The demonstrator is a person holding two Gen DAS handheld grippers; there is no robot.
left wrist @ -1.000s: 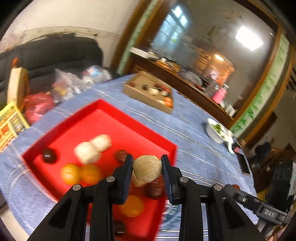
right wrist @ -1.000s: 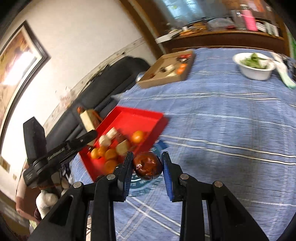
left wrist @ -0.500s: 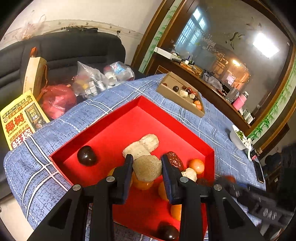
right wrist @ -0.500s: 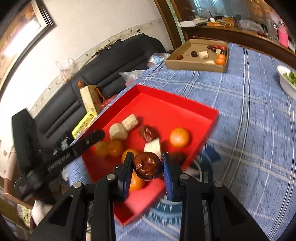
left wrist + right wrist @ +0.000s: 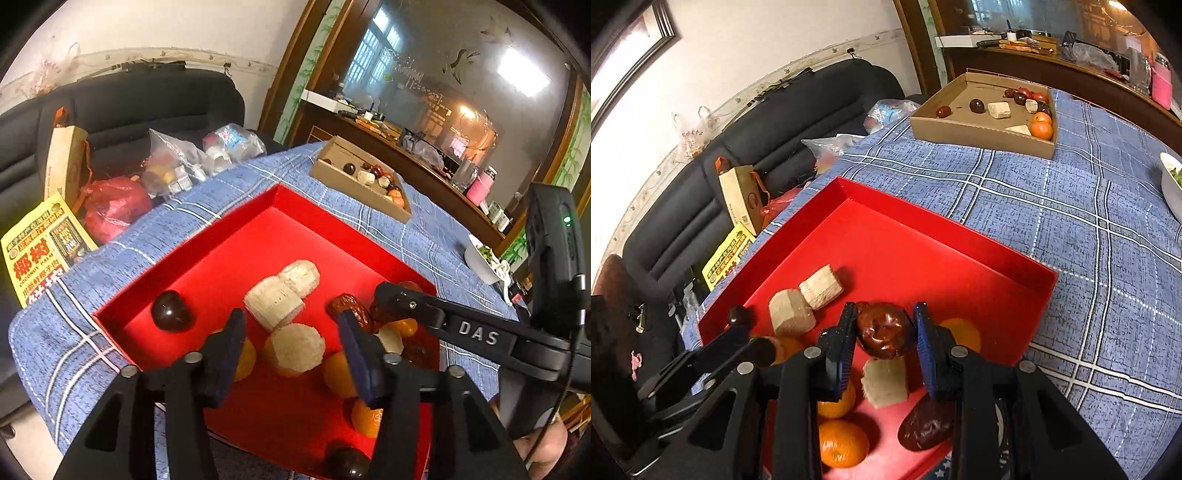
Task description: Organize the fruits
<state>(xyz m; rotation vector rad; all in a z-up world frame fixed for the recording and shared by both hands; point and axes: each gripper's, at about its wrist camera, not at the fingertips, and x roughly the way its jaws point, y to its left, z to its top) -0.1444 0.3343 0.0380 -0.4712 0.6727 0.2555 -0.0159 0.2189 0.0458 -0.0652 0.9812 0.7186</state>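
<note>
Left gripper [image 5: 291,345] stands with its jaws spread apart over the red shallow cardboard tray [image 5: 229,236]; a pale beige cut fruit chunk [image 5: 294,349] lies on the tray floor between the blue-padded fingers [image 5: 229,349], and contact with either pad cannot be confirmed. Beside it rest two further beige blocks [image 5: 280,293], a glossy dark round fruit [image 5: 170,311] toward the tray's left corner, a wrinkled reddish-brown date [image 5: 349,310], and several small orange citrus fruits [image 5: 338,374]. Right gripper [image 5: 884,338] is clamped on a dark brown glossy wrinkled fruit [image 5: 884,334], held above the tray's near right portion, over a pale cube [image 5: 884,382] and an orange [image 5: 842,443]. Farther right and well apart on the blue plaid tablecloth [image 5: 1071,229] sits a brown cardboard tray [image 5: 979,131] holding assorted fruit, with a white bowl [image 5: 1171,184] at the right edge.
</note>
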